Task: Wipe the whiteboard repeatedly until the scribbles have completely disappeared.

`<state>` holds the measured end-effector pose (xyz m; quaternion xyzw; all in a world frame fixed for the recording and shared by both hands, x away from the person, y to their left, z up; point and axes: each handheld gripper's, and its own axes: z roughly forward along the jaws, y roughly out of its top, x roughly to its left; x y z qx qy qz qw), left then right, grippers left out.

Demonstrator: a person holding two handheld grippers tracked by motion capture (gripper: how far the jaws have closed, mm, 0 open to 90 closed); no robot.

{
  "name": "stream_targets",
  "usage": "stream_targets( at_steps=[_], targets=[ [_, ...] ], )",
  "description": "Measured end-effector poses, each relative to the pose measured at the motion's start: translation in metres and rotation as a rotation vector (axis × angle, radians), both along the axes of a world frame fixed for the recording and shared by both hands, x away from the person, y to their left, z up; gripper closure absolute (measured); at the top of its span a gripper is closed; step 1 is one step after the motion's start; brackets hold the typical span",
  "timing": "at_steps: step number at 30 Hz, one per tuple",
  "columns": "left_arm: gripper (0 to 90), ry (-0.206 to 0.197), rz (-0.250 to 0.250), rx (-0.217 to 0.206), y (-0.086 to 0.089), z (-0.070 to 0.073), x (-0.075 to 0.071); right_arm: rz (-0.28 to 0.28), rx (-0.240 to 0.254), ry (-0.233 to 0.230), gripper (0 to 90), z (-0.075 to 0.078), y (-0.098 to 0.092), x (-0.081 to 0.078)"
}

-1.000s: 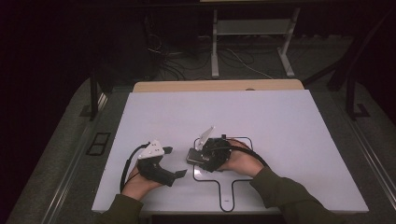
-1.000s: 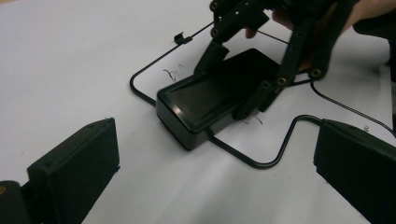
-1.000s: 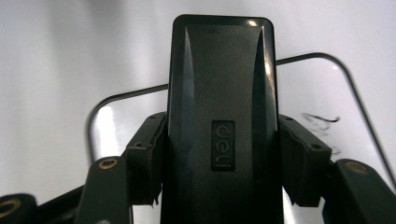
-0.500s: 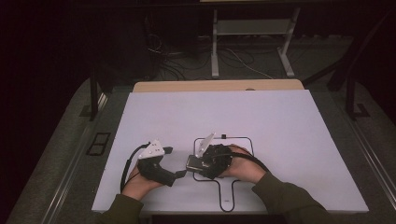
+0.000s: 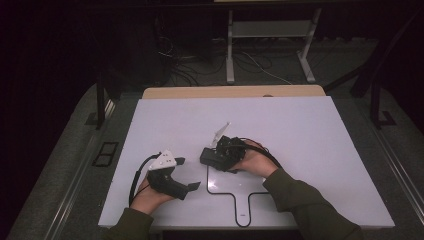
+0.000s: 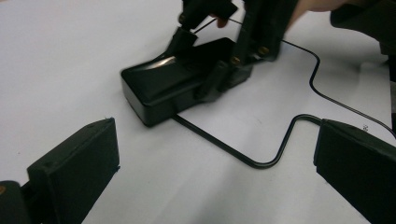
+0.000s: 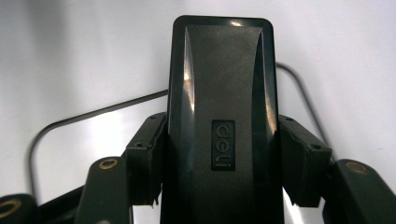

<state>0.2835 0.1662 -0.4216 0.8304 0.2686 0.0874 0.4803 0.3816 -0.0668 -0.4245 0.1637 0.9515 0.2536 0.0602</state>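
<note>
I am seeing olive-green sleeves (image 5: 300, 200) covering both forearms. I am looking at the matte black left gripper (image 5: 186, 175) carrying a pale grey three-cornered plate (image 5: 164, 160), a black cable (image 5: 135, 177) looping behind. The black right gripper (image 7: 215, 172) is showing brass-coloured screws (image 7: 108, 163) on its broad rectangular jaws.

A white rectangular tabletop (image 5: 300, 130) stands in a dark room; tangled cables (image 5: 200, 70) and pale metal frame legs (image 5: 230, 55) lie behind
</note>
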Motion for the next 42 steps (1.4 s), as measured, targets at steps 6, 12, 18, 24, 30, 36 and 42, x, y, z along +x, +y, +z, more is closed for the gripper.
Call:
stream_targets(
  at_steps=[6,12,18,24,30,36,42],
  targets=[
    [0.0,-0.001,0.0,-0.003,0.0,0.0,0.0,-0.047,0.018,0.012,38.7,-0.001,-0.002,0.021],
    [0.0,0.001,-0.003,0.0,0.0,0.0,0.0,-0.082,0.021,0.006,38.7,-0.001,-0.002,0.033],
    [0.0,0.001,-0.004,-0.002,0.0,0.0,0.0,-0.092,0.015,0.0,38.7,-0.001,-0.001,0.04],
    [0.0,0.0,-0.003,-0.001,0.0,0.0,0.0,-0.083,-0.008,-0.013,38.7,0.0,0.001,0.034],
    [0.0,-0.003,-0.002,-0.001,0.0,0.0,0.0,-0.051,-0.022,-0.012,38.7,0.0,0.004,0.023],
    [0.0,-0.004,-0.002,0.001,0.0,0.0,0.0,-0.003,-0.02,-0.005,38.7,0.0,0.004,0.007],
    [0.0,-0.003,0.001,-0.002,0.0,0.001,-0.001,0.046,-0.027,-0.017,38.7,0.001,0.006,-0.016]
  ],
)
